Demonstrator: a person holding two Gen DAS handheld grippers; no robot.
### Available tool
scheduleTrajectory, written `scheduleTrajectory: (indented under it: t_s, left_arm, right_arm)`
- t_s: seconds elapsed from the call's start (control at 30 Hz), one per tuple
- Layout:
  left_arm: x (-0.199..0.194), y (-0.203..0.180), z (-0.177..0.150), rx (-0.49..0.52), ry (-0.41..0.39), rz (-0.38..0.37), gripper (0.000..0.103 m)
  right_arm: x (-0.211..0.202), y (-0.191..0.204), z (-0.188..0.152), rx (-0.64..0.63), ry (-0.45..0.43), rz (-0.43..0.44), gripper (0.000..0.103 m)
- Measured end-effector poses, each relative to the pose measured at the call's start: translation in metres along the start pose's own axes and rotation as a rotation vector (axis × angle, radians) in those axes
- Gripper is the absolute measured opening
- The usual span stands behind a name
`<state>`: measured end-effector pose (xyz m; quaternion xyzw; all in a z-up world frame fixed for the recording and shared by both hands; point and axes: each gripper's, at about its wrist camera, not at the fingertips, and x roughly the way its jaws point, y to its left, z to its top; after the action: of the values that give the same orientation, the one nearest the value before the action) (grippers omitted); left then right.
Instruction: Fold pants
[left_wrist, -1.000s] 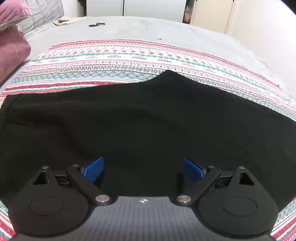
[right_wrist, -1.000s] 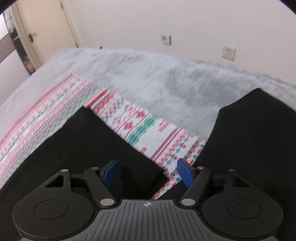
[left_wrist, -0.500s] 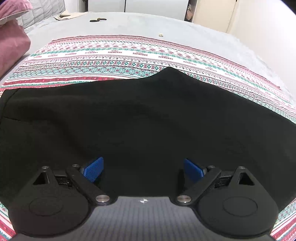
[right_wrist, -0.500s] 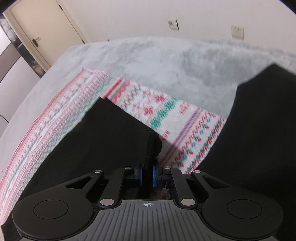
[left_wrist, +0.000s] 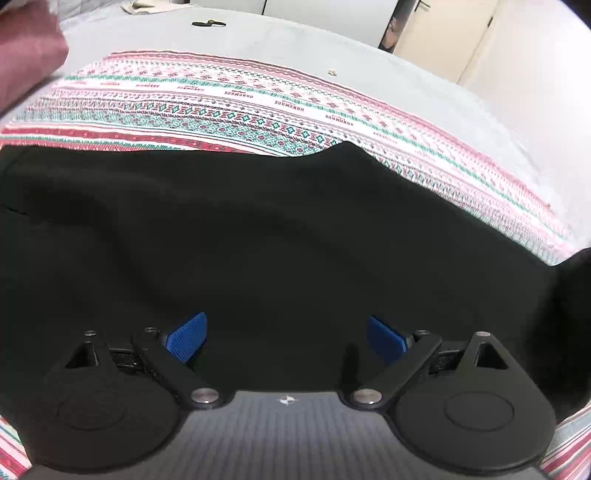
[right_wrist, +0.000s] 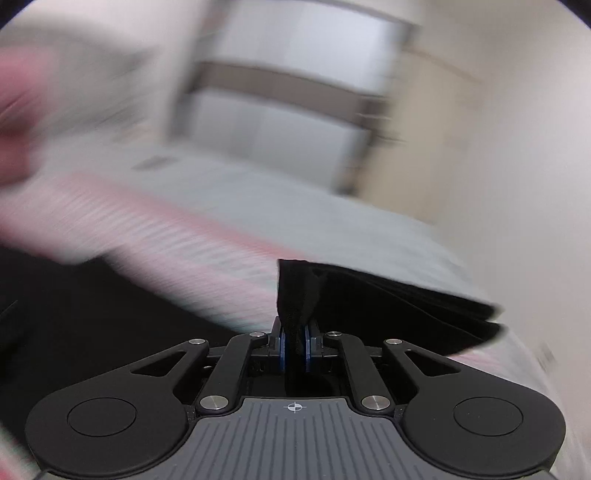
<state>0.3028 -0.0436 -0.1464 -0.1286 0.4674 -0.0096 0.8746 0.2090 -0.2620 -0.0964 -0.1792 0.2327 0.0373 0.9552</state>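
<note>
Black pants (left_wrist: 258, 236) lie spread on a striped patterned cloth (left_wrist: 229, 110) on the bed. My left gripper (left_wrist: 286, 338) is open just above the pants' near part, blue pads (left_wrist: 186, 336) wide apart, holding nothing. In the right wrist view my right gripper (right_wrist: 294, 347) is shut on the hem of a pant leg (right_wrist: 369, 302), lifted off the bed; the leg hangs folded to the right of the fingers. That view is motion-blurred.
A pink pillow (left_wrist: 26, 55) sits at the far left of the grey bed (left_wrist: 369, 48). A small dark object (left_wrist: 208, 24) lies on the bed's far side. Closet doors (right_wrist: 288, 110) and a wall stand beyond.
My right gripper closed on the pant leg hem, lifted it and swung round to face the closet. My left gripper stayed open and shifted slightly over the pants.
</note>
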Motion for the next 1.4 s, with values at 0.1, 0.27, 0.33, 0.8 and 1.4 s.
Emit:
scheduleTrajectory:
  t_s: [0.1, 0.27, 0.33, 0.8, 1.4]
  left_arm:
    - [-0.002, 0.007, 0.002, -0.029, 0.004, -0.035, 0.103]
    - [-0.004, 0.016, 0.005, -0.069, 0.016, -0.062, 0.103]
    - [-0.005, 0.018, 0.007, -0.086, 0.019, -0.074, 0.103]
    - [-0.005, 0.017, 0.006, -0.085, 0.031, -0.105, 0.103]
    - [-0.011, -0.022, 0.002, 0.262, 0.044, -0.229, 0.103]
  right_arm:
    - [0.018, 0.078, -0.011, -0.170, 0.113, 0.138, 0.010]
    - [0.024, 0.130, -0.031, -0.355, 0.157, 0.207, 0.017]
    - [0.023, 0.126, -0.030, -0.321, 0.163, 0.206, 0.018]
    - [0.043, 0.102, -0.022, -0.113, 0.231, 0.248, 0.028]
    - [-0.007, 0.188, -0.017, -0.314, 0.083, 0.383, 0.004]
